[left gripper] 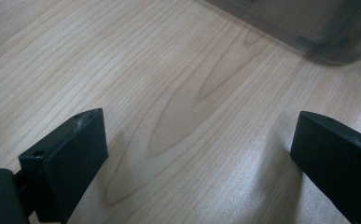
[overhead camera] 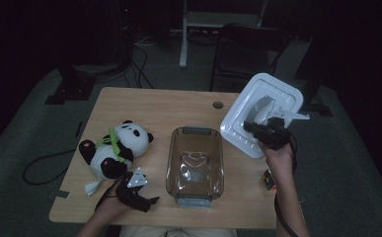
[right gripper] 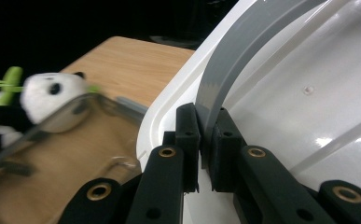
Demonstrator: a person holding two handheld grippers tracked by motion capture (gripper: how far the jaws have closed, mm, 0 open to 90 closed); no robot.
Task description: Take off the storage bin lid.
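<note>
High view shows the right hand-held gripper (overhead camera: 251,127) clamped on a white lid's (overhead camera: 277,91) grey handle (overhead camera: 262,109).

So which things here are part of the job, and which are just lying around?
In the job:
- white lid, held by its grey handle in the right tongs
- clear box, open on the table

Lying about:
- panda
- small cube at the table's right edge
- left tongs, open, resting on the table
</note>
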